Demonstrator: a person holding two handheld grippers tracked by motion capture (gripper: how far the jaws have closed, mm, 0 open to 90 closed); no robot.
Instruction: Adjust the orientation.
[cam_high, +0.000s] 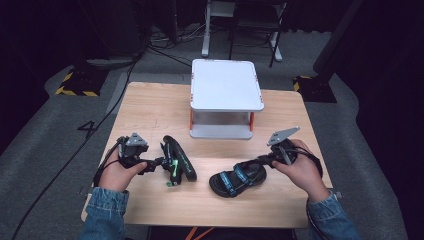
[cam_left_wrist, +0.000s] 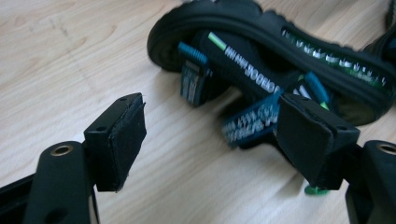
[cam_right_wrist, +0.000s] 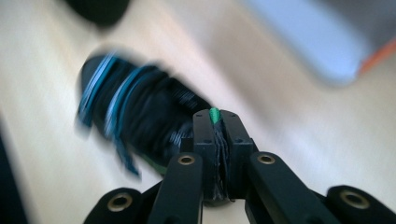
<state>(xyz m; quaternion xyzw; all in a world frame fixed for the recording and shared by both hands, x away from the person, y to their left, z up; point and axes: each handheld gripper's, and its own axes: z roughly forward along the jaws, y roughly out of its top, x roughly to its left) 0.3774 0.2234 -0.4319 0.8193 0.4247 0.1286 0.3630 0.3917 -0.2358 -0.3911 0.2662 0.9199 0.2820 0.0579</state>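
A white two-tier stand (cam_high: 226, 85) sat at the far middle of the wooden table (cam_high: 150, 107), and the two sandals lay nearer, well apart from it. The left sandal (cam_high: 176, 159) rested tipped on its edge at near left; the right sandal (cam_high: 238, 177) sat sole-down at near centre-right. Both looked light, with thick rubbery soles that would flex little and soft webbing straps that would give and slip under a pinch, so a strap or heel loop seemed the surest place to hold, the sole rim being broad for the pads.

The right gripper (cam_right_wrist: 216, 122) had its jaws clamped tight on a thin green-tipped loop at the right sandal's heel end. The left gripper (cam_left_wrist: 212, 135) stood with jaws parted beside the left sandal, one pad (cam_left_wrist: 306, 133) touching or just short of a blue-lettered strap (cam_left_wrist: 247, 122), nothing pinched between them
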